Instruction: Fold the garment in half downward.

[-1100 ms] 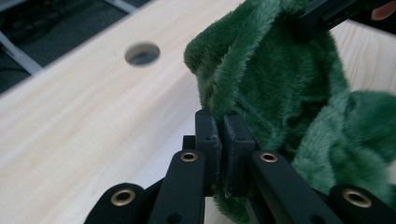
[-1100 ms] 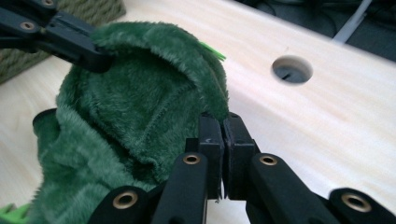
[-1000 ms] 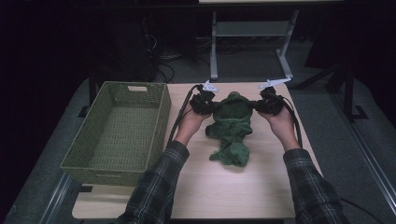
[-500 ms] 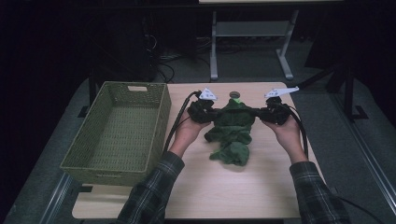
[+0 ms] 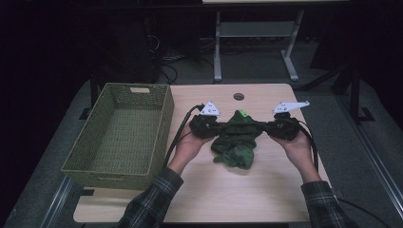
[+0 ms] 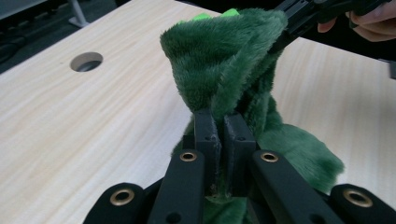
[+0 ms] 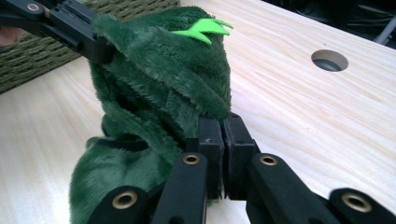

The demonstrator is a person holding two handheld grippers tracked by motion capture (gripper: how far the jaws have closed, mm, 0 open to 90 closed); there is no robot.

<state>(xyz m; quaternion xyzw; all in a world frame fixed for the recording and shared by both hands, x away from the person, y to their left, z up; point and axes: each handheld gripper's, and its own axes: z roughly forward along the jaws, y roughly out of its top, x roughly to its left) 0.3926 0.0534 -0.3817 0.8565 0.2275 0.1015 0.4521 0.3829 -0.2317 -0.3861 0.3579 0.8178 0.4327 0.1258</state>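
- Green plush cloth (image 5: 237, 137) is pinched at two opposite points: the left gripper (image 5: 205, 126) has its jaws closed tight on a bunched fold at one side, and the right gripper (image 5: 281, 128) is clamped the same way on the other.
- Between the two grips the cloth is stretched into a short span, lifted a little; its lower part sags in a heap onto the worktop (image 5: 266, 190), around the middle and nearer the far edge than the near one.
- I judge it light, soft and limp: it will drape and fold wherever it is unsupported, so edge or corner folds are the sensible places to hold. The thick pile should grip well, though a thin pinch could slip free.
- The left gripper view shows the fur pressed between the pads (image 6: 207, 133) and the bright green tag (image 6: 219, 15) at the top.
- The right gripper view shows that tag (image 7: 201, 27) more plainly, the worktop's round hole (image 7: 329, 60), and the wicker wall beyond.
- The high view alone gives the layout: the woven basket (image 5: 85, 164) stands along the worktop's left edge, apart from the cloth.
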